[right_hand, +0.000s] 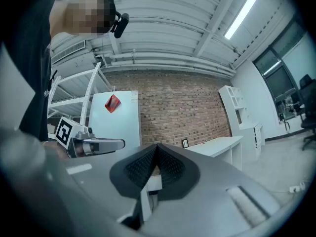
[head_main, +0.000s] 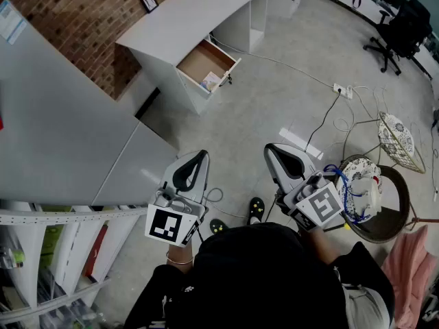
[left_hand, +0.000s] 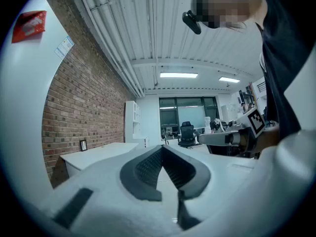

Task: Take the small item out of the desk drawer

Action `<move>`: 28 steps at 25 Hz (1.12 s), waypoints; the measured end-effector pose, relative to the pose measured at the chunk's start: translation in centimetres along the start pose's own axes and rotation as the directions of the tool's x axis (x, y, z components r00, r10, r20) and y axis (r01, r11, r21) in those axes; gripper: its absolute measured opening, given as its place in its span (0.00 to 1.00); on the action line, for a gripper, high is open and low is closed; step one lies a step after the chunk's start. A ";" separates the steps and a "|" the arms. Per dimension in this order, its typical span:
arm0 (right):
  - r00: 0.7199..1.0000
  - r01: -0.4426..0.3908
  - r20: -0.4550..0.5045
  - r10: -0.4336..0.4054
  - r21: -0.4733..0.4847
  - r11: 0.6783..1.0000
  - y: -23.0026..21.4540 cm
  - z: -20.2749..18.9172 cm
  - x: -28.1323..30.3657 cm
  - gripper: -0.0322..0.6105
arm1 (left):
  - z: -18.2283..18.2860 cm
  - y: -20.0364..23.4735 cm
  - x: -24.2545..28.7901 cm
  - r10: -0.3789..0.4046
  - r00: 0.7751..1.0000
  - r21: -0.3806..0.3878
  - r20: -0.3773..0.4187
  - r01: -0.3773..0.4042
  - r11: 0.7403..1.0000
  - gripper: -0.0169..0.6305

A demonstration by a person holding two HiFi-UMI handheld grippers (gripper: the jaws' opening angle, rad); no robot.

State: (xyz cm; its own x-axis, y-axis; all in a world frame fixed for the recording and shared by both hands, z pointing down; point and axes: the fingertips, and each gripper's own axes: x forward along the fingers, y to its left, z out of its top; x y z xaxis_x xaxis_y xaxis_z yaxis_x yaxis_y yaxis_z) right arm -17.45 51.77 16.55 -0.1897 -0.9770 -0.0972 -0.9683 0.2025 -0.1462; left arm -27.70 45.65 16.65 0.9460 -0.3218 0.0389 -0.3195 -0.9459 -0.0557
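Close in, white left gripper point(head_main: 199, 156) and white right gripper point(head_main: 271, 149), jaws pressed together, both empty. Well ahead, left's twelve o'clock, right's eleven: open wood-lined desk drawer point(head_main: 195, 60), small pale item point(head_main: 211, 81) in its front corner. Left looks nearer.

Drawer point(head_main: 197, 62) open (wood-lined); small pale item point(head_main: 211, 81), perhaps card, front corner.

Brick wall point(head_main: 89, 26) — office chair point(head_main: 401, 27) — power strip point(head_main: 342, 90)

Bright, even indoor light from ceiling strip lamps point(left_hand: 178, 75); shadows on the pale floor point(head_main: 274, 108) are faint. Both gripper views bulge fisheye, corners black. Close to lens the left gripper point(left_hand: 161, 149) is slightly soft; head view sharp.
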 end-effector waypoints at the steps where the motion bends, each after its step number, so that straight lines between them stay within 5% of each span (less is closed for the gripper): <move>1: 1.000 -0.001 0.000 0.001 -0.001 1.000 -0.1 -0.1 0.0 0.06 | -0.1 0.0 0.1 0.000 1.000 0.000 0.000 0.000 1.000 0.03; 17: 0.986 -0.039 0.164 0.018 0.127 0.991 -3.8 1.9 -1.5 0.06 | -0.3 -0.3 1.8 0.029 1.000 -0.006 0.000 -0.029 1.000 0.03; 28: 0.987 -0.022 0.158 -0.004 0.160 0.987 -9.6 1.8 -4.0 0.06 | -0.4 -1.7 5.0 0.061 0.998 0.007 -0.022 -0.061 0.998 0.03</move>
State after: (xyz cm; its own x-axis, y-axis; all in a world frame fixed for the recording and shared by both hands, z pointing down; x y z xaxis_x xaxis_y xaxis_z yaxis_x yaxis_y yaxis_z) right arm -7.10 53.88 16.60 -0.1579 -0.9551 -0.2509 -0.9256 0.2317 -0.2992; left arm -22.47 45.62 17.35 0.9233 -0.3798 0.0573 -0.3762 -0.9243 -0.0649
